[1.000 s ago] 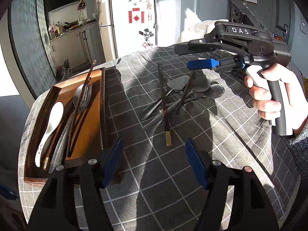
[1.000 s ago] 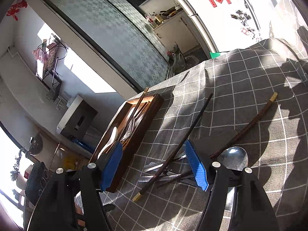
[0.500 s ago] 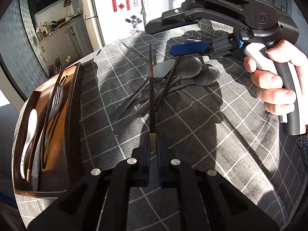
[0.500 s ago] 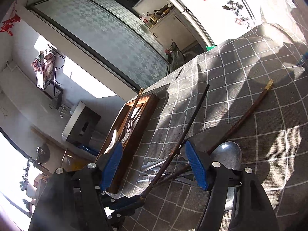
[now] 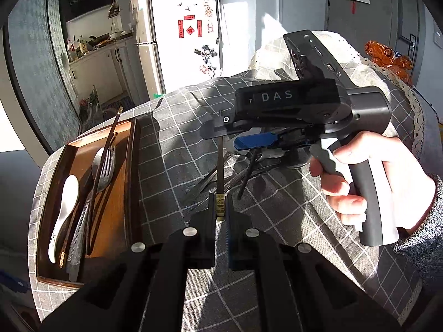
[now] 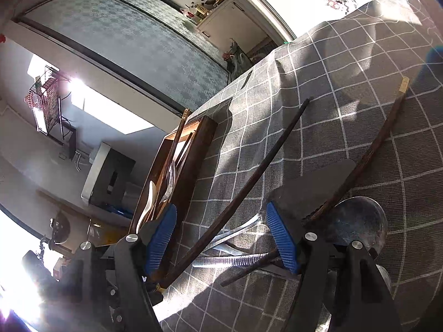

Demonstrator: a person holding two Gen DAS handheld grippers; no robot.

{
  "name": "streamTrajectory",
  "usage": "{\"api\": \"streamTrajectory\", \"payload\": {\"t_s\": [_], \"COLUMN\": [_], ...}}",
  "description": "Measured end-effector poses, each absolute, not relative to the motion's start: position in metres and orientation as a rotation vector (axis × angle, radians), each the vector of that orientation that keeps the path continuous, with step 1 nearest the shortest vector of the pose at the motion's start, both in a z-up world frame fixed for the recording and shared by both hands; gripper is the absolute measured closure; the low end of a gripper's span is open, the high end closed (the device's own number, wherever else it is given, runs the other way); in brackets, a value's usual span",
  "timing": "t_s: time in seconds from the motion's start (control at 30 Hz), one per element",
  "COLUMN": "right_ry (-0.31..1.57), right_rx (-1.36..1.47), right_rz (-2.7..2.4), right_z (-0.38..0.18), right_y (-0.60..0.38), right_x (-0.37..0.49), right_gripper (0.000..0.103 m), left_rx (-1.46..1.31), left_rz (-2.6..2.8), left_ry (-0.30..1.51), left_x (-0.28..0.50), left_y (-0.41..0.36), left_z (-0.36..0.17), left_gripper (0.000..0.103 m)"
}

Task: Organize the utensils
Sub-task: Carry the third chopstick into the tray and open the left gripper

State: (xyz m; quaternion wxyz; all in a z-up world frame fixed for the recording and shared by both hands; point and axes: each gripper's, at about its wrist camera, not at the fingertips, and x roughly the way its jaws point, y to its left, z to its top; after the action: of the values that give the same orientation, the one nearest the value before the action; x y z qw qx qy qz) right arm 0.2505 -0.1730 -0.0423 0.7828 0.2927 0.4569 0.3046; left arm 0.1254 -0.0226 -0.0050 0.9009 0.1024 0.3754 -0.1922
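Observation:
My left gripper (image 5: 220,210) is shut on the gold-capped end of a dark chopstick (image 5: 220,166) that points away over the checked tablecloth; the chopstick also shows in the right wrist view (image 6: 249,188). My right gripper (image 6: 221,235) is open and empty, hovering over a pile of metal utensils (image 6: 235,260) with a spoon (image 6: 357,221) and a second chopstick (image 6: 368,155). It shows in the left wrist view (image 5: 254,141) above that pile. A wooden tray (image 5: 116,207) at the left holds a white spoon (image 5: 63,210), a fork (image 5: 106,166) and chopsticks.
The table has a grey checked cloth (image 5: 277,249); its edge drops off beyond the tray. A fridge (image 5: 180,41) and kitchen counter stand behind. A lace-edged chair back (image 5: 387,77) is at the far right.
My left gripper went from open to shut on the chopstick's gold end and has lifted that end. My right gripper stayed open and shifted closer over the pile.

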Motion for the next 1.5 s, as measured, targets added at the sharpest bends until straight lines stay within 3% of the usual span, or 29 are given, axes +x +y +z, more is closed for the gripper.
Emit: {"api": "streamTrajectory", "payload": {"t_s": [0.07, 0.17, 0.23, 0.43, 1.07, 1.23, 1.5], "right_ry": [0.985, 0.986, 0.975, 0.968, 1.054, 1.02, 0.952], "right_rx": [0.654, 0.645, 0.622, 0.59, 0.425, 0.449, 0.492], "right_rz": [0.662, 0.662, 0.649, 0.669, 0.802, 0.841, 0.837], "right_z": [-0.043, -0.042, -0.039, -0.028, -0.027, -0.015, 0.005], "right_y": [-0.171, -0.166, -0.164, -0.147, 0.001, -0.01, -0.054], "right_x": [0.252, 0.252, 0.25, 0.248, 0.262, 0.252, 0.246], "right_gripper": [0.035, 0.058, 0.08, 0.083, 0.082, 0.06, 0.054], "left_rx": [0.199, 0.201, 0.209, 0.177, 0.115, 0.107, 0.112], "left_rz": [-0.407, -0.427, -0.423, -0.415, -0.138, -0.096, -0.07], "left_ry": [0.768, 0.76, 0.75, 0.751, 0.762, 0.773, 0.803], "left_x": [0.124, 0.119, 0.115, 0.107, 0.096, 0.104, 0.113], "left_y": [-0.023, -0.024, -0.024, -0.005, 0.098, 0.108, 0.117], "left_z": [0.0, 0.003, 0.004, 0.003, -0.011, -0.019, -0.03], "left_gripper": [0.096, 0.096, 0.096, 0.096, 0.096, 0.096, 0.096]}}
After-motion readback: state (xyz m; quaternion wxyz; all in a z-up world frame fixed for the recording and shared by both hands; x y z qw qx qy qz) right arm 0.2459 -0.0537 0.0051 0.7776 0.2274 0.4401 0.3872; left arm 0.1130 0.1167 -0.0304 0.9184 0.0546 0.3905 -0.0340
